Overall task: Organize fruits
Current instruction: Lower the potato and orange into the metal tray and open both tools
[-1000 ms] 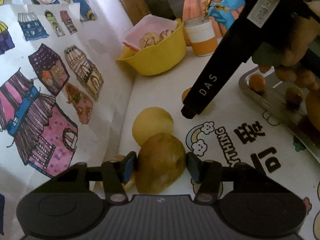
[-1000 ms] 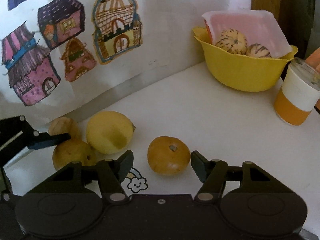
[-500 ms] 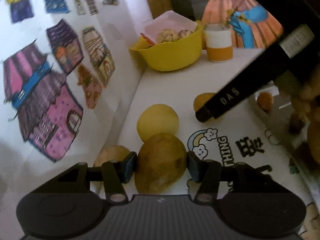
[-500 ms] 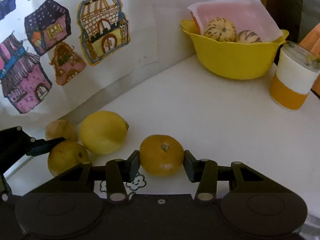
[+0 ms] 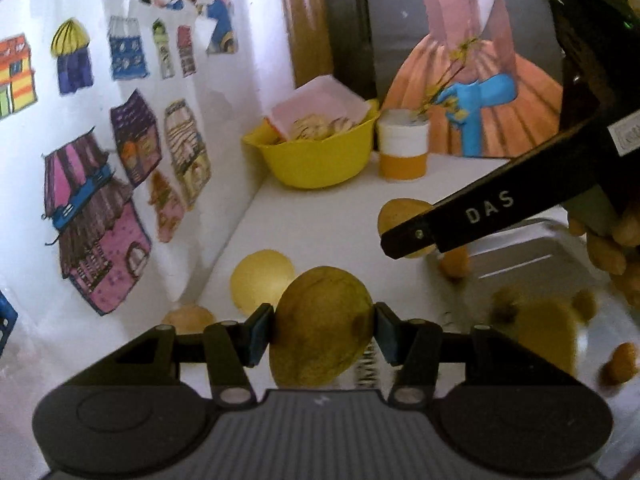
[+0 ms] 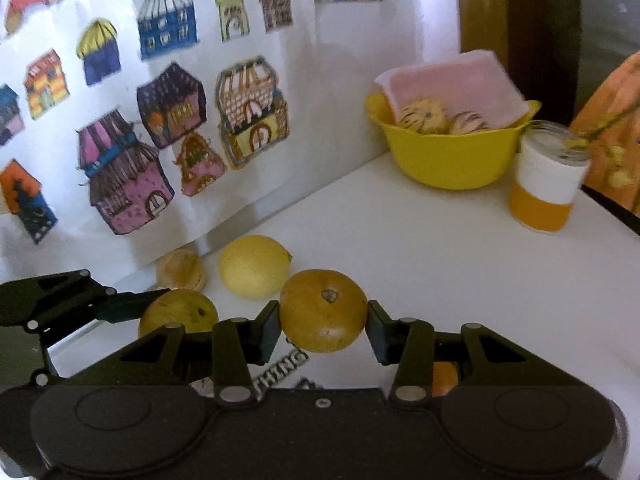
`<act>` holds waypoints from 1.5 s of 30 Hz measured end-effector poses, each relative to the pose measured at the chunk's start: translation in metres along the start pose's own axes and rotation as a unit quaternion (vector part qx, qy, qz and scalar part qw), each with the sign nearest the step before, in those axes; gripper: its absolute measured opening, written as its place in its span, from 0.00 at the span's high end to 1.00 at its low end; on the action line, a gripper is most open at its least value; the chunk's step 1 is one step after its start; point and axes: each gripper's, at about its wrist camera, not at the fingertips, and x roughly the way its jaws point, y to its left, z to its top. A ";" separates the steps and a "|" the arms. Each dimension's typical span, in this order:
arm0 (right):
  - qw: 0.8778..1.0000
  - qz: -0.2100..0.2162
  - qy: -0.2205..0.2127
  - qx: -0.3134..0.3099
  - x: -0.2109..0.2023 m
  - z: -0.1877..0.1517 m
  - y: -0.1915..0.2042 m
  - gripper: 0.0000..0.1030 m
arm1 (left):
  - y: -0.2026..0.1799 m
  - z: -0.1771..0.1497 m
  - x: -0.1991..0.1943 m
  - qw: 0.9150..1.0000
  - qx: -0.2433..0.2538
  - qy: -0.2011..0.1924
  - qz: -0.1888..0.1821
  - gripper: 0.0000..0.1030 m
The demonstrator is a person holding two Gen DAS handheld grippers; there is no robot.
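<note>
My left gripper (image 5: 324, 330) is shut on a greenish-brown pear-like fruit (image 5: 320, 312), held above the table. My right gripper (image 6: 323, 320) is shut on an orange (image 6: 324, 312), also lifted. On the white table by the wall lie a yellow lemon (image 6: 254, 266) and a small brown fruit (image 6: 181, 270). In the left wrist view the right gripper (image 5: 408, 236) crosses from the right with the orange (image 5: 400, 210) partly hidden behind it. A metal tray (image 5: 536, 252) at the right holds several blurred fruits.
A yellow bowl (image 6: 448, 160) with striped fruits and pink paper stands at the back, with an orange-and-white cup (image 6: 544, 188) beside it. A wall of house drawings (image 6: 120, 176) runs along the left. A hand (image 5: 612, 248) holds the right gripper over the tray.
The right gripper went from open around the orange to shut on it and lifted it. The left gripper rose with its fruit and swung right, bringing the tray into view.
</note>
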 end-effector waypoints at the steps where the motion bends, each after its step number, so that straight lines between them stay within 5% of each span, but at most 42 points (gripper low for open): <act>1: 1.000 -0.004 -0.003 0.000 -0.009 -0.002 -0.003 0.54 | -0.004 0.002 -0.003 1.000 0.001 -0.003 -0.008 0.44; 18: 0.996 -0.080 -0.029 0.023 -0.119 -0.074 -0.074 0.54 | -0.112 0.021 -0.032 0.992 0.018 -0.034 -0.120 0.44; 45: 0.997 -0.064 0.020 0.026 -0.117 -0.150 -0.075 0.54 | -0.146 -0.042 -0.048 0.988 0.022 0.039 -0.149 0.44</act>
